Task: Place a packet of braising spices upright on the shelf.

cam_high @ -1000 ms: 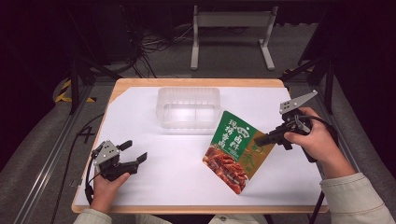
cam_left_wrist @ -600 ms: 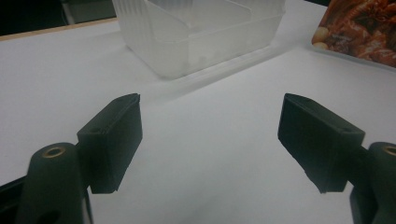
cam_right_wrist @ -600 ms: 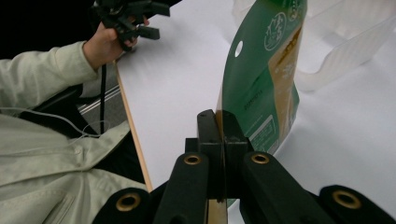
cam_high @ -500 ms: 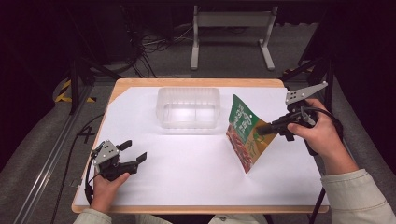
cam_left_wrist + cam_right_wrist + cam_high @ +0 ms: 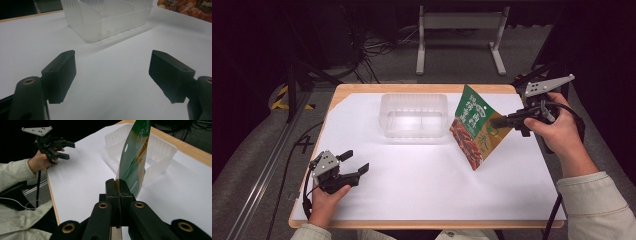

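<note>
A green and orange snack bag [image 5: 474, 127] hangs tilted above the white table, just right of a clear plastic tub [image 5: 414, 115]. My right gripper [image 5: 496, 122] is shut on the bag's right edge; in the right gripper view the bag [image 5: 135, 157] rises from between the closed jaws of that gripper [image 5: 117, 183], with the tub [image 5: 150, 155] behind it. My left gripper [image 5: 354, 162] rests at the near left of the table, open with nothing between its fingers. In the left gripper view the left gripper [image 5: 112, 67] faces the tub [image 5: 107, 17] and a corner of the bag [image 5: 192, 7].
White paper [image 5: 412, 180] covers the wooden table top [image 5: 357, 90]. Dark floor with cables and a metal stand [image 5: 459, 30] lies beyond the far edge. The person's sleeves enter at the near edge.
My right gripper has lifted the snack bag off the table and carried it back toward the tub, turning it from lying flat to hanging edge-up. The left gripper has stayed put.
</note>
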Motion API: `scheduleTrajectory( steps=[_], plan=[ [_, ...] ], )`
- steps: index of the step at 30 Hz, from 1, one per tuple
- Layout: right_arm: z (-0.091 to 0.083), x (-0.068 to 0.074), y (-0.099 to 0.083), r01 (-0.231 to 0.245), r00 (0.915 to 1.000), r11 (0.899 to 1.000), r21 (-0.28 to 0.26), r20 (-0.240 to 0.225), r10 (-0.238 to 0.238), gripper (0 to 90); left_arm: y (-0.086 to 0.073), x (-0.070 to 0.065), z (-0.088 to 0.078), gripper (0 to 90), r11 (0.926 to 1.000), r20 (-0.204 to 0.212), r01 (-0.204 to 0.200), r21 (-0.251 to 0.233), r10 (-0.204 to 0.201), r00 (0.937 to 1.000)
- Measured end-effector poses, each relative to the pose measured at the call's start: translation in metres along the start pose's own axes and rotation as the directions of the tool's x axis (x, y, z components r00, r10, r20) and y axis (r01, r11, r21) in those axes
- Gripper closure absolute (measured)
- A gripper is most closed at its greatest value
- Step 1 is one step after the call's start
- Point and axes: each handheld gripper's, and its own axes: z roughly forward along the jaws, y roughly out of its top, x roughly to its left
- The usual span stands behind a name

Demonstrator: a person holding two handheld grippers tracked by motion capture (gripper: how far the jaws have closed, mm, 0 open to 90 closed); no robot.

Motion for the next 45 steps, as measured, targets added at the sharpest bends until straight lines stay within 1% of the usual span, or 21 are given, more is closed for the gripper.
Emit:
scheduleTrajectory(
  steps=[4, 11, 16, 21, 28, 33, 44, 45],
  plan=[
    [-0.002, -0.003, 0.006, 0.008, 0.9995, 1.0, -0.002, 0.031, -0.008, 90.0, 0.0, 0.0, 0.0, 22.5, 1.0, 0.001, 0.002, 0.0, -0.002, 1.0],
    [-0.006, -0.008, 0.014, 0.005, 0.9987, 1.0, -0.027, 0.051, -0.004, 90.0, 0.0, 0.0, 0.0, 22.4, 1.0, 0.0, 0.003, 0.0, -0.003, 1.0],
    [-0.008, -0.011, 0.022, 0.017, 0.9977, 0.999, -0.044, 0.066, -0.014, 90.0, 0.0, 0.0, -0.001, 22.5, 1.0, -0.001, 0.003, 0.0, -0.003, 1.0],
    [-0.007, -0.01, 0.032, 0.038, 0.9962, 0.998, -0.053, 0.08, -0.034, 90.0, 0.0, 0.0, -0.001, 22.4, 1.0, -0.003, 0.001, -0.003, -0.001, 1.0],
    [-0.004, -0.009, 0.046, 0.043, 0.9962, 0.997, -0.071, 0.079, -0.038, 90.0, -0.001, 0.0, -0.003, 22.4, 1.0, -0.001, 0.004, -0.005, -0.004, 1.0],
    [0.001, -0.008, 0.058, 0.057, 0.9957, 0.995, -0.083, 0.077, -0.051, 90.0, -0.001, 0.0, -0.004, 22.4, 0.9999, -0.006, 0.002, -0.011, -0.002, 1.0],
    [0.022, -0.01, 0.086, 0.072, 0.9954, 0.993, -0.098, 0.069, -0.066, 90.0, -0.003, 0.0, -0.008, 22.2, 0.9999, -0.014, -0.002, -0.01, 0.002, 0.9999],
    [0.022, -0.01, 0.086, 0.072, 0.9954, 0.993, -0.098, 0.069, -0.066, 90.0, -0.003, 0.0, -0.008, 22.2, 0.9999, -0.014, -0.002, -0.01, 0.002, 0.9999]
  ],
)
